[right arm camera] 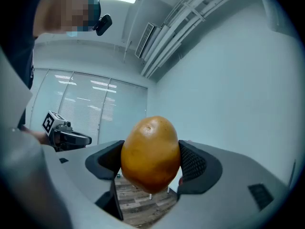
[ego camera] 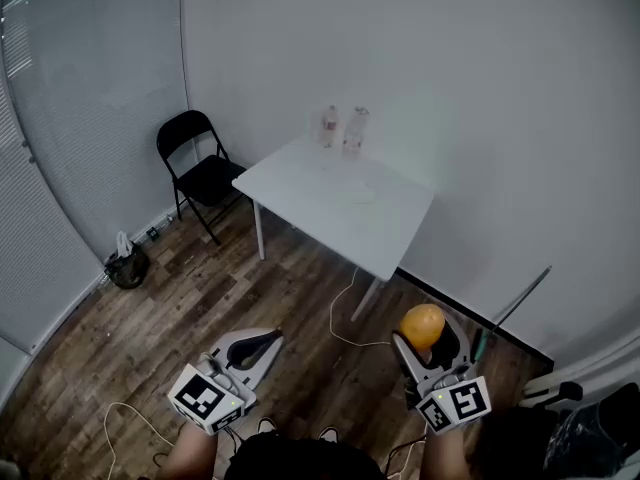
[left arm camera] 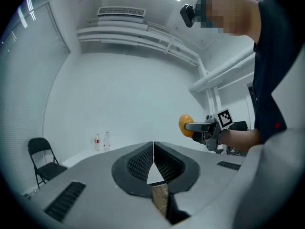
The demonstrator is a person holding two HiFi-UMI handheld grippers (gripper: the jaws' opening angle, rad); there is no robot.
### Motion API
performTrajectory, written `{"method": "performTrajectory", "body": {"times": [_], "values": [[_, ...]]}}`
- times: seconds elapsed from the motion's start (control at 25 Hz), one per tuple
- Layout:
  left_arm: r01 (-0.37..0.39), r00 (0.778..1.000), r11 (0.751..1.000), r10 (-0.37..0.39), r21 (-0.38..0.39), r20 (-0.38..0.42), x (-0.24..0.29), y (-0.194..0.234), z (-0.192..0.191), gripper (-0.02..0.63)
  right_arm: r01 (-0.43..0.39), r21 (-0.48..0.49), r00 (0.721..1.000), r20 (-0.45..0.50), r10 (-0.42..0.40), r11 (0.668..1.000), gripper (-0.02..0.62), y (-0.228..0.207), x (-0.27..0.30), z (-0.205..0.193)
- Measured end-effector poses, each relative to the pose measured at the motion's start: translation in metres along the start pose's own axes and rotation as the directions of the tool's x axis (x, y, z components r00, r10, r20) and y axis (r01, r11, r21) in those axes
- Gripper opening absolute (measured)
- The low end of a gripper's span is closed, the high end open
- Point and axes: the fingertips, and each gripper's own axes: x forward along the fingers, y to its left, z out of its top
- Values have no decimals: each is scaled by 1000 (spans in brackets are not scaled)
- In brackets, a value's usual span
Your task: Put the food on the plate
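Pinching the orange-yellow food (ego camera: 423,323), the right claw (ego camera: 428,336) hangs in the head view well apart from the counter (ego camera: 330,193) ahead-left (plate too faint to confirm); the left gripper view shows the left claw (left arm camera: 153,157) pressed together, empty; the right gripper view, the food upright.

**One pair of jaws shut, the other loaded**

The left gripper (left arm camera: 153,149) points forward, its jaws pressed together and empty. The right gripper (ego camera: 427,336), well apart from it, has its jaws spread wide and clamped on an orange-brown piece of food (right arm camera: 150,151)
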Motion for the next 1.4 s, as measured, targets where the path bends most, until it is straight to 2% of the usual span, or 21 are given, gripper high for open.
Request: {"method": "performTrajectory", "body": {"times": [0.4, 1.08, 1.4], "values": [[16, 1000, 1000, -15, -20, 9, -13, 15, -5, 23, 39, 5, 999, -12, -39, 999, 367, 10, 9, -5], [22, 999, 999, -21, -37, 23, -71, 90, -17, 25, 55, 18, 998, -26, -55, 998, 367, 82, 64, -20], [27, 1000, 999, -27, -41, 3, -52, 120, -24, 24, 45, 35, 998, -35, -44, 998, 367, 70, 103, -30]]}}
